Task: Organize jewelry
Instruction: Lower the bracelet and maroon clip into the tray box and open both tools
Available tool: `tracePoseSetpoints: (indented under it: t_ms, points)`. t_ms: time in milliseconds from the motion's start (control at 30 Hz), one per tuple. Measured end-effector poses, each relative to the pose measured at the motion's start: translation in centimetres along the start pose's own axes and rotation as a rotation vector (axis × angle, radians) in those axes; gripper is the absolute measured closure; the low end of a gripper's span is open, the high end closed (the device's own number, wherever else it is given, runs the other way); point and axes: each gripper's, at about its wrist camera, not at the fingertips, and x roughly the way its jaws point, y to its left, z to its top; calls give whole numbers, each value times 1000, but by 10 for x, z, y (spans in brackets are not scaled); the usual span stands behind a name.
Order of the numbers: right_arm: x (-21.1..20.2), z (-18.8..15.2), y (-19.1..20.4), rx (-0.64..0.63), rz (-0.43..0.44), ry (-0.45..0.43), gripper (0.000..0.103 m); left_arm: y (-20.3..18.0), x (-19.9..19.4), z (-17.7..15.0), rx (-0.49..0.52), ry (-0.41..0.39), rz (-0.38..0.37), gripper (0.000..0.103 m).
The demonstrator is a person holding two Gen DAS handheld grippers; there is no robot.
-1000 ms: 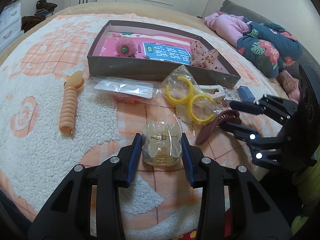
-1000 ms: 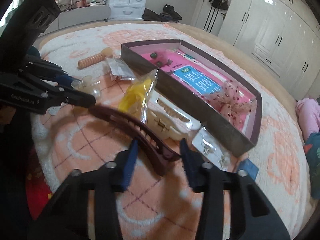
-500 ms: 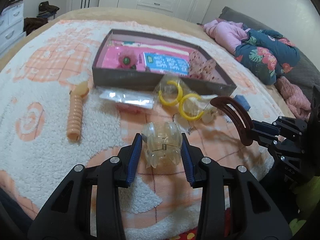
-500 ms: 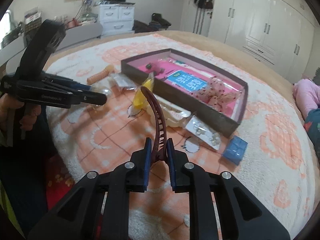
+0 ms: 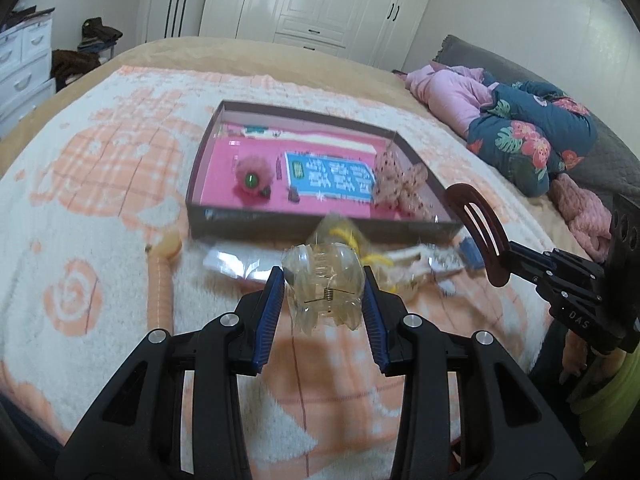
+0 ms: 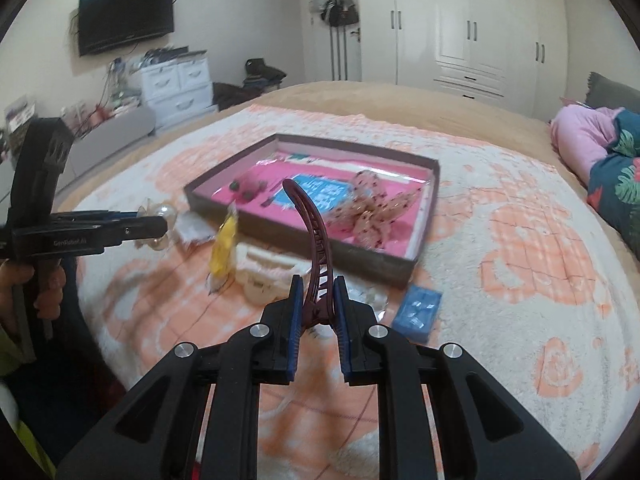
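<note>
bedroom, fleece blanket (image 5: 92,240) on the bed, both grippers holding hair clips up off it.
left gripper (image 5: 323,292) is clamping a clear claw clip (image 5: 322,288) between its blue pads; right gripper (image 6: 316,308) is pinching the base of a curved maroon clip (image 6: 310,224), its tip pointing up. just beyond, a yellow packet (image 6: 224,240) and a blue block (image 6: 418,310) are lying on the blanket, then the box (image 6: 424,224) with a pink floor is sitting farther back, holding a dotted bow (image 6: 372,208).
</note>
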Motion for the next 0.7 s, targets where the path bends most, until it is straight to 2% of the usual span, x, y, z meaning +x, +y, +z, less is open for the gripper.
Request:
tracePoseSetpoints:
  t_ms: [400, 700]
  points:
    - [15, 33, -22, 57, -41, -48, 88, -7, 18, 43, 29, -49, 2, 73]
    - [35, 48, -35, 91, -65, -48, 88, -8, 41, 73, 35, -61, 1, 73]
